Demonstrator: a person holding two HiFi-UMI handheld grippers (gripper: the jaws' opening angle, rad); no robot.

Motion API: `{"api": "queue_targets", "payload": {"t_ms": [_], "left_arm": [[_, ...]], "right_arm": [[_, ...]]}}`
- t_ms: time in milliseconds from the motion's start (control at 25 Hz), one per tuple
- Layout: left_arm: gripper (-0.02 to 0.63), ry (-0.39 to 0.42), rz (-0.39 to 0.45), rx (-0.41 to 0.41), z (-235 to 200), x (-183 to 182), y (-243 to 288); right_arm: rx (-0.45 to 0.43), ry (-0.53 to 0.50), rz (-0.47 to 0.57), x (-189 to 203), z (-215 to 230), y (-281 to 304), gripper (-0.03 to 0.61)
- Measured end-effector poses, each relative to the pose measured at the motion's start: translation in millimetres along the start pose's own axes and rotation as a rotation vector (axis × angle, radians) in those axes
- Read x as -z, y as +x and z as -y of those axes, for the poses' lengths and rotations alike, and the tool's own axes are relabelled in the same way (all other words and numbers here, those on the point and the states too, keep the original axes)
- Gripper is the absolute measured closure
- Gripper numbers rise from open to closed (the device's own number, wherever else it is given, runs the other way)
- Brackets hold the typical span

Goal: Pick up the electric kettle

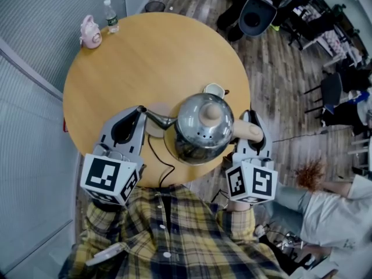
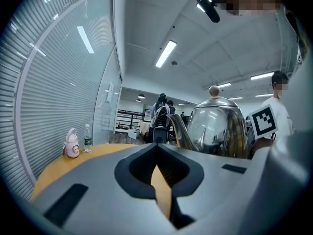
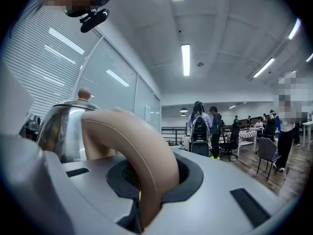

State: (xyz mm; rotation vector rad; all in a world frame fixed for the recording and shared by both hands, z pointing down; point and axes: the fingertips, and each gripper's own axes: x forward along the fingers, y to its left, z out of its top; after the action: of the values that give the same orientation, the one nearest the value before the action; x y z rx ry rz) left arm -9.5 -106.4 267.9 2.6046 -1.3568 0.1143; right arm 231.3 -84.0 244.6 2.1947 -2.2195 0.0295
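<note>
My right gripper point(image 1: 251, 124) pinches the kettle's tan handle point(image 3: 134, 146). The curved grip fills the notch between my jaws, and both pads press on it. The steel kettle point(image 1: 200, 127) hangs just left of that gripper, over the near part of the round table point(image 1: 145, 57) and close to the rim nearest my chest. I cannot tell whether its bottom is off the wood.

My left gripper point(image 1: 135, 113) is on the kettle's other side, with its jaws pressed together on nothing; only a thin slit of table colour shows between them. The spout point(image 1: 158, 118) points at its tip and ends just beside it.

A small cup point(image 1: 214, 89) stands right behind the kettle, almost touching it. A black cord point(image 1: 158, 166) loops across the wood between my two grippers and runs off the near edge.

Beyond the cup, the far half of the table is bare wood. A pink flask point(image 1: 90, 32) and a water bottle point(image 1: 110, 16) stand side by side at the far left rim, well apart from the kettle.

On the left, a glass wall point(image 1: 35, 45) runs close along the table's edge. On the right, the rim drops to plank floor point(image 1: 279, 80), with chairs point(image 1: 256, 16) farther off. A person point(image 1: 331, 211) sits low down near my right elbow.
</note>
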Motion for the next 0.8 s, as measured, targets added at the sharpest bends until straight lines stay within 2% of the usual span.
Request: {"api": "queue_targets", "payload": {"t_ms": [800], "left_arm": [[0.612, 0.003, -0.016, -0.02, 0.9, -2.6, 0.7]], "right_arm": [[-0.029, -0.001, -0.011, -3.9, -2.6, 0.6, 0.517]]}}
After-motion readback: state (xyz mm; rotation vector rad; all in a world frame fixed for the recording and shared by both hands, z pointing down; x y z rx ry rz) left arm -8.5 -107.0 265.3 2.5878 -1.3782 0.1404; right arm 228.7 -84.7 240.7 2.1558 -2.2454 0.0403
